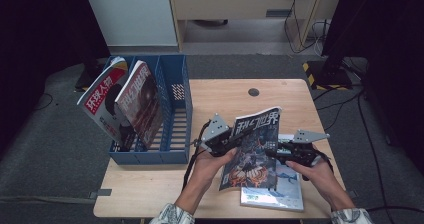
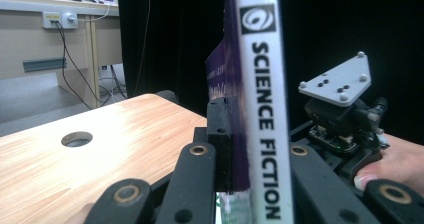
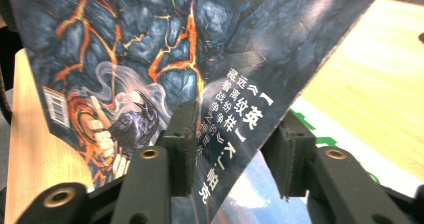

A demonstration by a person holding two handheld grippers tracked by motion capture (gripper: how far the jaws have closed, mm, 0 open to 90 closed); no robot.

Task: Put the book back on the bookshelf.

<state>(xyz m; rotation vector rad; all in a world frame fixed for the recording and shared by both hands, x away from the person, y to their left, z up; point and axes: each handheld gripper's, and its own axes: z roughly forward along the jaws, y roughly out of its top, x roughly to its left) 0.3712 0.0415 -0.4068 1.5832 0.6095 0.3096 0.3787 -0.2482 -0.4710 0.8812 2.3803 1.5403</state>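
Filing magazines into the rack: two are in, one is lifted, one waits on the table, as I judge it.

High view, done: two magazines [image 1: 122, 104] lean in the left compartments of the blue file rack [image 1: 175, 109], well apart from both grippers.
High view, in hand: the dark-covered magazine [image 1: 252, 146] is raised and tilted between the left gripper [image 1: 220, 143] and the right gripper [image 1: 280, 153], one at each long edge.
High view, waiting: a light-covered magazine [image 1: 277, 191] lies flat on the table [image 1: 150, 189], under the lifted one and below the right jaws.

Left gripper view, jaws: narrow, clamped on the magazine near its white spine [image 2: 262, 109], which stands upright straight ahead of the pads.
Left gripper view, beyond the jaws: the other gripper's grey plate [image 2: 337, 79] sits to the far side of the spine.

Right gripper view, jaws: about half closed, with the magazine's cover edge [image 3: 235, 114] passing slantwise between them; the left pad [image 3: 182, 134] lies against the cover, while the right pad [image 3: 295, 149] shows a gap, so I read no firm pinch yet.
Right gripper view, under the jaws: the flat magazine's pale cover shows just below.

Left to do: secure the right-side hold, carry the magazine over to the rack, and stand it in a free compartment; then the last one.
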